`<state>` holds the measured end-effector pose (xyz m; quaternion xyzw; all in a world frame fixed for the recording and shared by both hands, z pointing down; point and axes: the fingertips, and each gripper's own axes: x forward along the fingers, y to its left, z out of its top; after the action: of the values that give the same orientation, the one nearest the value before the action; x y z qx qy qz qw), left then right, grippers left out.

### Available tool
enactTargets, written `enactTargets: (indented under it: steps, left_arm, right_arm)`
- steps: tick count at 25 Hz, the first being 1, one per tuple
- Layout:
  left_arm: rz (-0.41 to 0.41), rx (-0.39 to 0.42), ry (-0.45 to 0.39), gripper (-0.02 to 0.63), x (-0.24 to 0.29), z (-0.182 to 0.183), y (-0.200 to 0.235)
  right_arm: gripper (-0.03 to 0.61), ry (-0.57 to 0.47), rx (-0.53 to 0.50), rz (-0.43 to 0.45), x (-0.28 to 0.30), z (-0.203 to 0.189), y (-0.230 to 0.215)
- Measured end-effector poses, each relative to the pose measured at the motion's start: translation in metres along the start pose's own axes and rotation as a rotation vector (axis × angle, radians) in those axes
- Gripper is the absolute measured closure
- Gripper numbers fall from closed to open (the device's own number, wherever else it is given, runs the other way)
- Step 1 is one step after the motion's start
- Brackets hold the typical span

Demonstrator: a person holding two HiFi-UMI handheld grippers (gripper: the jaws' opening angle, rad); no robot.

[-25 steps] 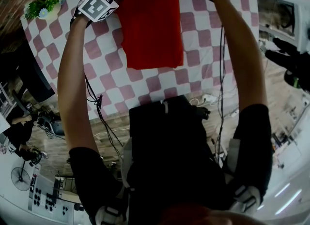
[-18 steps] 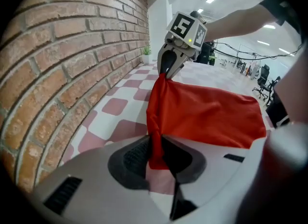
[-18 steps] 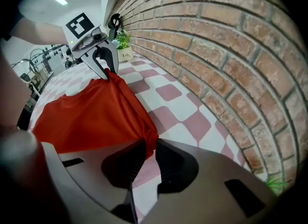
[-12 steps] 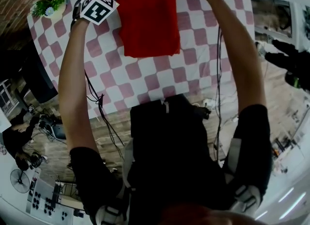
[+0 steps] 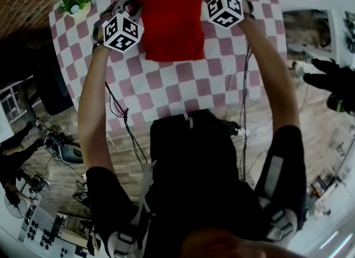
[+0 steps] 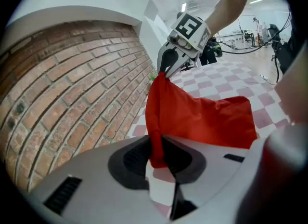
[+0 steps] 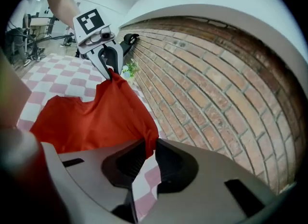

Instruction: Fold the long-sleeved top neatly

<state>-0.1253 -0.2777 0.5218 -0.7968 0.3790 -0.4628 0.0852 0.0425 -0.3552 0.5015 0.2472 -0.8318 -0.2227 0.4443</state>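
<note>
Left gripper [image 6: 155, 147] and right gripper [image 7: 147, 151] each pinch a far corner of the red top [image 5: 169, 24], held above the table [image 5: 166, 90], likely to fold it over itself.

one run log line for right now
step: folding | left gripper: shut on red top | right gripper: shut on red top | top: far edge held up, rest on checked table
</note>
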Motion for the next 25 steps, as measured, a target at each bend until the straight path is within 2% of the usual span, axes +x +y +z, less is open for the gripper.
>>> enactTargets:
  steps: [8,13,18,25]
  left_arm:
    - [0.025,0.041,-0.019,0.541,-0.049,0.007,-0.053]
    - [-0.010,0.040,-0.006,0.543,-0.064,0.003,-0.084]
    - [-0.052,0.094,0.028,0.543,-0.074,-0.006,-0.114]
    - [-0.122,0.125,0.072,0.543,-0.077,-0.026,-0.171]
  right_arm:
    - [0.521,-0.073,-0.087,-0.047,-0.066,0.000,0.050]
    - [0.522,-0.075,-0.098,-0.008,-0.094,-0.008,0.085]
    - [0.522,-0.082,-0.097,0.049,-0.112,-0.013,0.118]
    - [0.522,-0.060,-0.092,0.114,-0.128,-0.031,0.170]
